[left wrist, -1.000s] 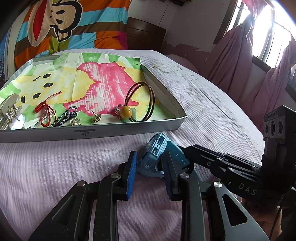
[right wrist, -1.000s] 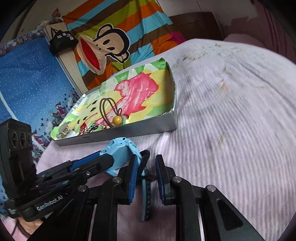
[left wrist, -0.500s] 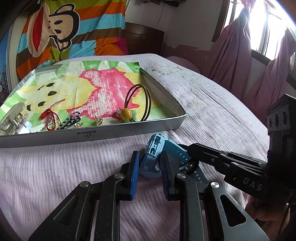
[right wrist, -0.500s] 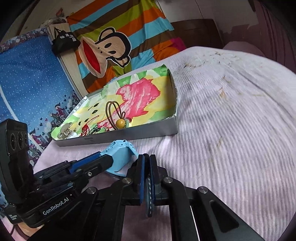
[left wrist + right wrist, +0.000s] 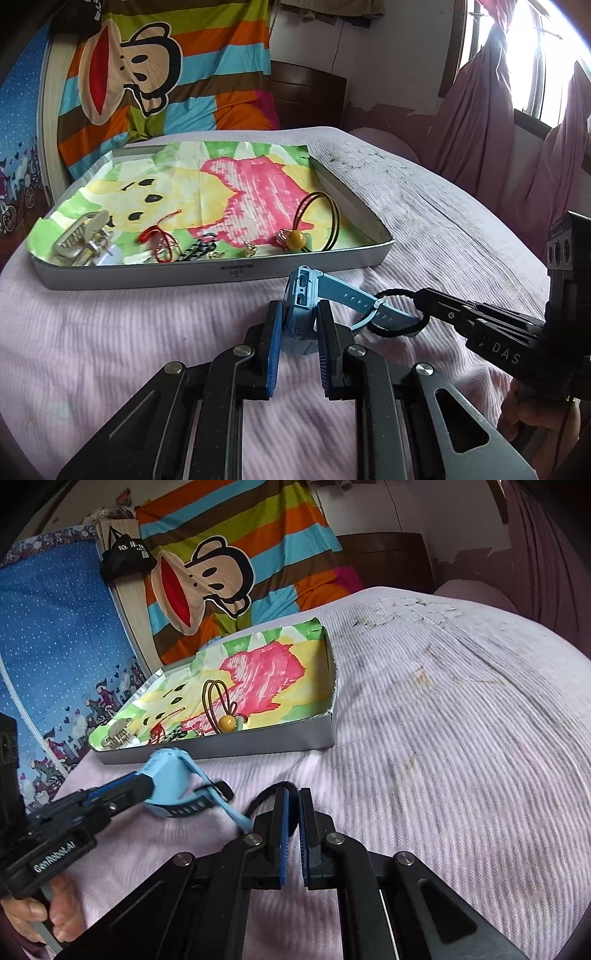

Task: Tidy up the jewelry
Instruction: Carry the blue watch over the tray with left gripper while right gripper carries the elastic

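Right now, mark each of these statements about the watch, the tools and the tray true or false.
1. The left tool is shut on the blue watch. True.
2. The watch lies inside the tray. False: it is outside, held above the bedspread.
3. The right tool pinches a black cord. True.
4. The yellow bead sits on the bedspread. False: it lies in the tray.

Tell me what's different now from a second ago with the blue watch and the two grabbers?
The left gripper was open around the blue watch and has now closed on its body. The right gripper, open around the strap before, has clamped shut on a black cord loop by the strap end. The tray and its jewelry stayed put.
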